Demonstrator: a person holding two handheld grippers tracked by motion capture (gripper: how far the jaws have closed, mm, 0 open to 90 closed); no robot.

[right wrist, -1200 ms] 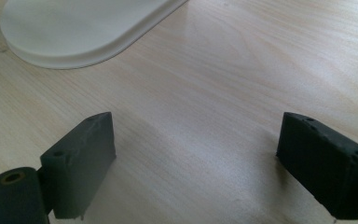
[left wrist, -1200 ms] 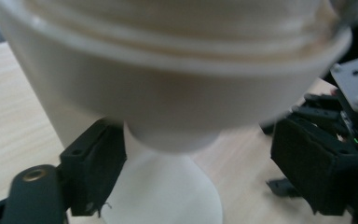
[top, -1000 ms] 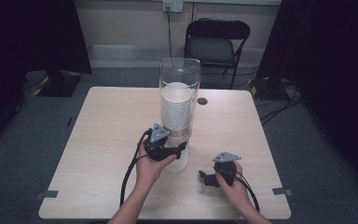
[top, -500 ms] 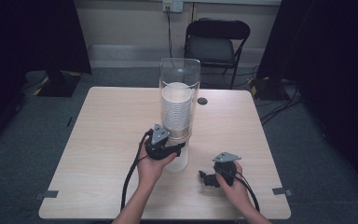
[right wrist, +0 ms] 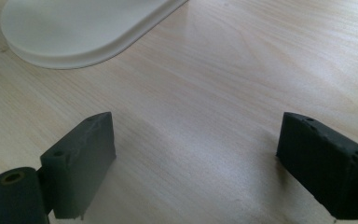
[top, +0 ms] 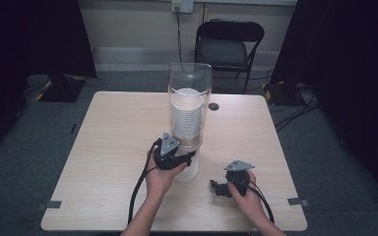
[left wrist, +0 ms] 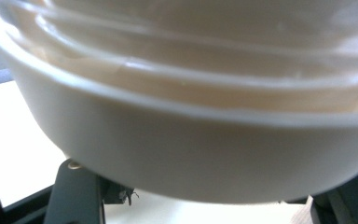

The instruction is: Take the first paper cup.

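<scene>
The left gripper has just squeezed its fingers onto the bottom cup under the clear tube of stacked cups, mid-bench. The right gripper rests on the bench nearby, its fingers wide apart, holding nothing.

High view overlooking table, gripper views close, sharing white base
</scene>
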